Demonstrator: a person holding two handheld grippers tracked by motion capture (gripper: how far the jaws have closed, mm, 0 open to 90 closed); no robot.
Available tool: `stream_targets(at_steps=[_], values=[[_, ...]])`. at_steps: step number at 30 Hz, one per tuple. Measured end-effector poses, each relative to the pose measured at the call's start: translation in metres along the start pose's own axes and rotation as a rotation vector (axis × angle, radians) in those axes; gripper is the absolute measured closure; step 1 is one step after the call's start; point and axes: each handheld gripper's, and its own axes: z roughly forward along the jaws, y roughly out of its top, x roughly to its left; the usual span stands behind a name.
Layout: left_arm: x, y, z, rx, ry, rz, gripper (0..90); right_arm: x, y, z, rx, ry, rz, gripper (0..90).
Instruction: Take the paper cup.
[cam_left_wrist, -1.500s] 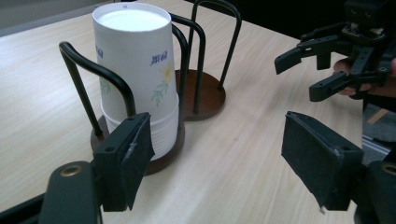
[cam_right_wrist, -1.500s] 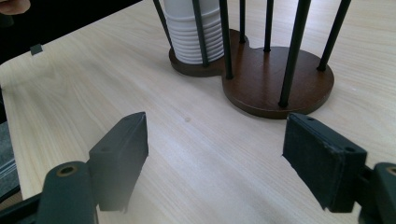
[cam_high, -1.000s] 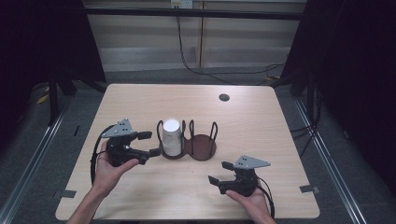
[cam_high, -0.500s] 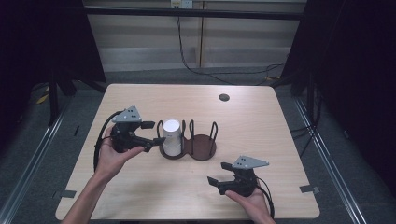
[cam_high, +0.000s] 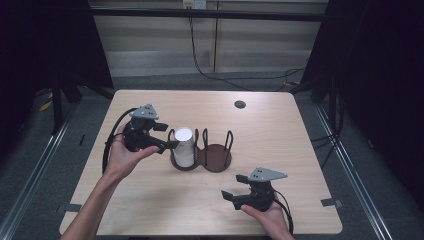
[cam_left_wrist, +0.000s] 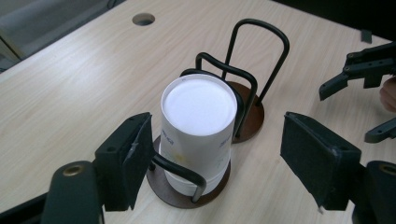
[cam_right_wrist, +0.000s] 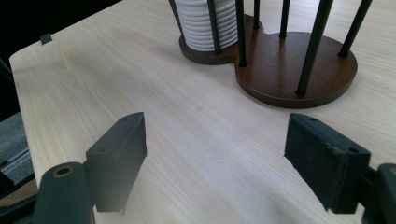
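A stack of white paper cups (cam_high: 183, 145) stands upside down in the left bay of a brown two-bay holder (cam_high: 217, 159) with black wire loops. My left gripper (cam_high: 169, 136) is at the stack's left side. In the left gripper view its jaws have just been opening and stand wide. The cup stack (cam_left_wrist: 198, 126) sits between them; the left pad (cam_left_wrist: 135, 158) is close beside it and the right pad (cam_left_wrist: 317, 158) is well apart. My right gripper (cam_high: 232, 186) hovers near the table's front edge. Its jaws have just been opening, with bare wood between them (cam_right_wrist: 215, 122).
The holder's right bay (cam_right_wrist: 289, 70) holds nothing. A round cable hole (cam_high: 240, 104) sits at the table's back. Cables trail from both grippers. The light wooden table (cam_high: 280, 130) ends in dark floor on all sides.
My left gripper has risen and moved away from the person, right up to the cup stack's side. The right gripper has stayed put, its jaws a little wider.
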Motion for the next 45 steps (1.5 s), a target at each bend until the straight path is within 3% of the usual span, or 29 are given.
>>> stream_targets(at_steps=[7, 11, 15, 20, 23, 24, 25, 27, 28, 33, 37, 39, 40, 45], values=[[0.002, 0.012, 0.013, 0.066, 0.008, 0.024, 29.0, -0.001, 0.0, -0.001, -0.007, 0.013, 0.012, 17.1], [0.004, 0.019, 0.02, 0.111, -0.008, 0.027, 28.6, 0.0, 0.0, -0.002, -0.002, 0.033, 0.003, 14.7], [0.005, 0.023, 0.024, 0.12, 0.004, 0.022, 27.8, 0.001, 0.0, -0.001, 0.006, 0.031, -0.011, 13.3], [0.007, 0.03, 0.032, 0.184, 0.006, 0.058, 26.4, 0.002, 0.0, 0.0, 0.014, 0.042, -0.014, 13.5], [0.008, 0.033, 0.04, 0.228, -0.013, 0.029, 28.4, 0.002, 0.0, 0.0, 0.015, 0.04, -0.015, 13.5], [0.008, 0.035, 0.041, 0.241, -0.002, 0.04, 30.1, 0.002, -0.001, 0.0, 0.016, 0.039, -0.014, 13.4], [0.006, 0.036, 0.043, 0.229, 0.001, 0.028, 26.8, 0.002, -0.001, 0.0, 0.016, 0.038, -0.011, 13.5], [0.009, 0.037, 0.046, 0.25, -0.008, 0.039, 29.9, 0.001, -0.001, 0.0, 0.019, 0.045, 0.001, 13.5], [0.012, 0.036, 0.048, 0.258, -0.007, 0.017, 29.4, 0.0, -0.001, 0.001, 0.017, 0.052, 0.015, 13.5], [0.017, 0.036, 0.05, 0.282, -0.016, 0.011, 25.8, 0.0, -0.002, 0.0, 0.02, 0.043, 0.007, 13.5], [0.015, 0.039, 0.051, 0.299, -0.023, 0.024, 27.7, -0.001, -0.002, 0.001, 0.026, 0.045, 0.008, 14.0], [0.013, 0.041, 0.051, 0.302, -0.005, 0.048, 31.3, 0.0, -0.002, 0.001, 0.026, 0.057, 0.015, 15.9], [0.013, 0.041, 0.051, 0.3, -0.013, 0.045, 36.2, 0.0, -0.002, 0.001, 0.027, 0.058, 0.014, 15.8], [0.012, 0.043, 0.055, 0.328, -0.013, 0.033, 36.4, -0.001, -0.002, 0.001, 0.026, 0.051, 0.015, 15.0]])
